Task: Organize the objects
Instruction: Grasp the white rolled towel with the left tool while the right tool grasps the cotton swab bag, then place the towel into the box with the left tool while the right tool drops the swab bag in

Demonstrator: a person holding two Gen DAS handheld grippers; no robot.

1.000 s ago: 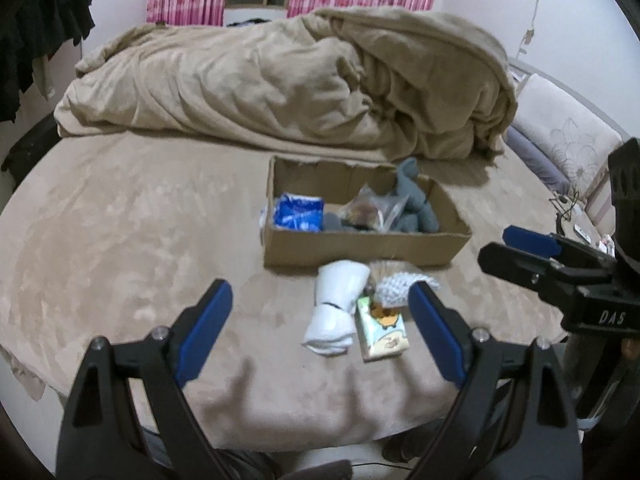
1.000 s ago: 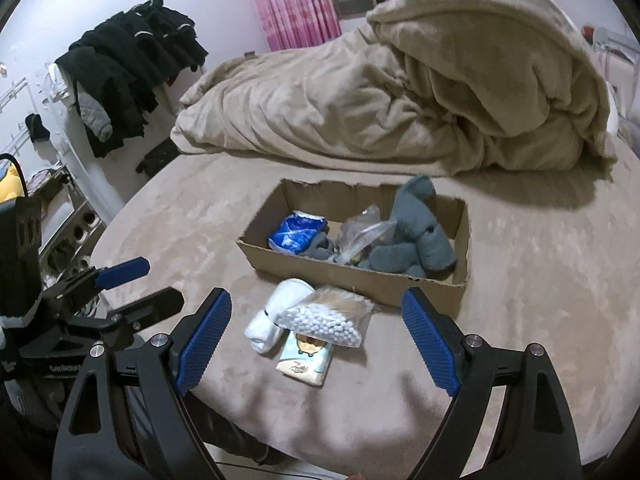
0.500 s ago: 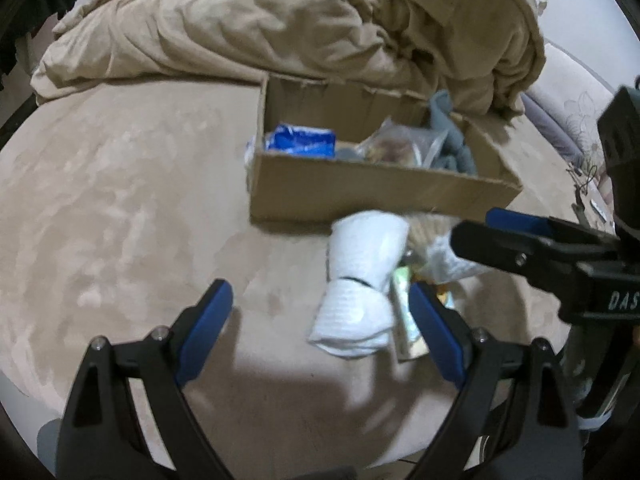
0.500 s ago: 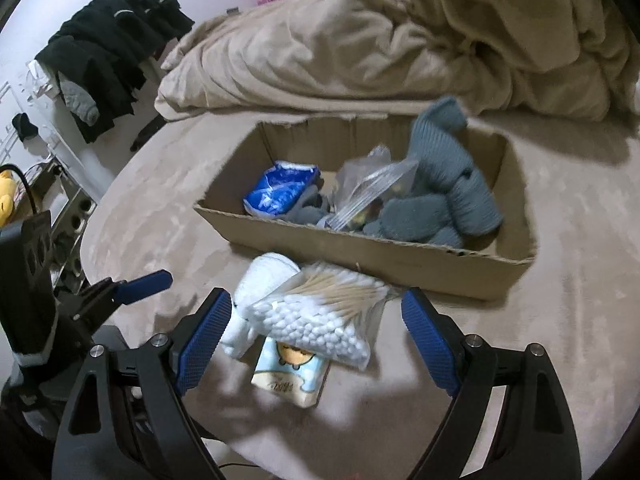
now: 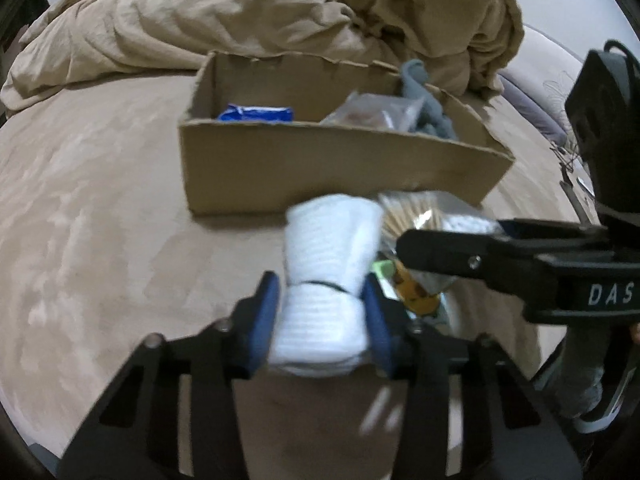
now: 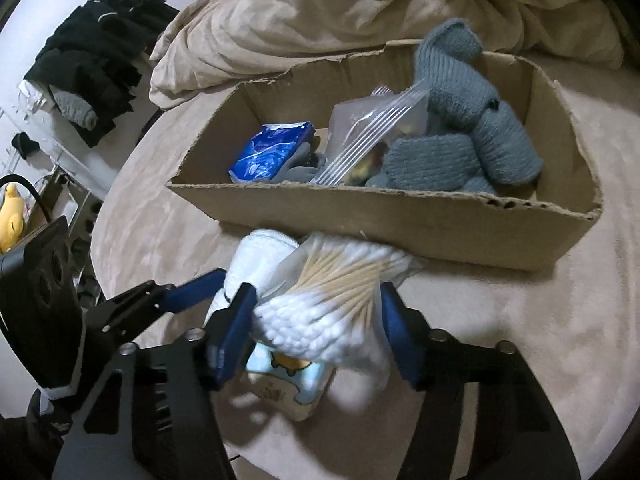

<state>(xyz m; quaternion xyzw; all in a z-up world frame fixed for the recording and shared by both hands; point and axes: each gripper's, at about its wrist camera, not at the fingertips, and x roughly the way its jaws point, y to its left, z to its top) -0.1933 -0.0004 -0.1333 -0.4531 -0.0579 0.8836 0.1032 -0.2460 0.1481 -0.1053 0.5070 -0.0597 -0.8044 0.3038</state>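
Observation:
A cardboard box (image 5: 320, 168) (image 6: 400, 216) stands on the beige bed. It holds a blue packet (image 6: 272, 152), a clear zip bag (image 6: 372, 128) and grey knit socks (image 6: 472, 136). In front of it, my left gripper (image 5: 322, 312) is shut on a rolled white sock (image 5: 328, 264), also seen in the right wrist view (image 6: 256, 264). My right gripper (image 6: 316, 320) is shut on a clear bag of cotton swabs (image 6: 332, 300), which also shows in the left wrist view (image 5: 432, 216). A small tissue pack with a cartoon print (image 6: 288, 380) lies under the swabs.
A crumpled beige duvet (image 5: 280, 20) lies behind the box. Dark clothes (image 6: 96, 60) hang at the left beyond the bed edge. A padded headboard (image 5: 552, 80) is at the right.
Both grippers moved forward and down to the items before the box. The left closed on the white sock and the right closed on the cotton swab bag.

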